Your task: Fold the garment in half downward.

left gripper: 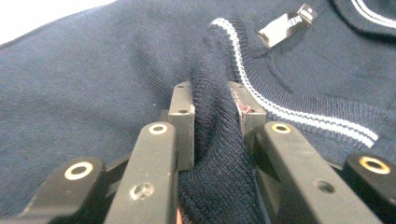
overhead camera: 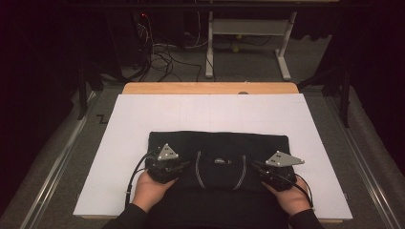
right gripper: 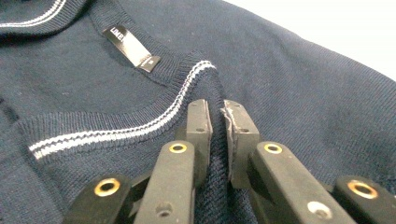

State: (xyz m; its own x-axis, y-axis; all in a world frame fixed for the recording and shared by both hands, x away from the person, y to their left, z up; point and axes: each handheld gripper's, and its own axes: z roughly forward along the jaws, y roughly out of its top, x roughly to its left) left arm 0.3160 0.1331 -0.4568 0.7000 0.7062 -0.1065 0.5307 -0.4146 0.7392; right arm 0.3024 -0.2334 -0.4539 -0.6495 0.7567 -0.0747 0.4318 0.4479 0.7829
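Sweater: a dark navy sweater (overhead camera: 219, 162) is lying flat at lower centre of the high view, on a white sheet (overhead camera: 133, 119), its neckline facing the bottom edge of the frame.
Collar: a ribbed collar (overhead camera: 220, 172) with thin white stripes is sitting at the middle of the sweater, between the two grippers.
Label: a small dark label (left gripper: 287, 24) is showing at upper right of the left gripper view and at upper left of the right gripper view, just inside the collar.
Left gripper: the left gripper (overhead camera: 165, 167) is sitting at lower left of centre in the high view, on the sweater's shoulder beside the collar; its jaws are clenching a raised fold of the knit, which is bulging up between the pads (left gripper: 183, 116) in its own view.
Right gripper: the right gripper (overhead camera: 272, 174) is sitting at lower right of centre, on the other shoulder; its jaws are pinching a thin ridge of the knit near the striped collar edge.
Hands: both hands are coming in from the bottom edge, each wrapping a gripper body.
Table: a wooden table (overhead camera: 210, 88) edge is showing above the sheet.
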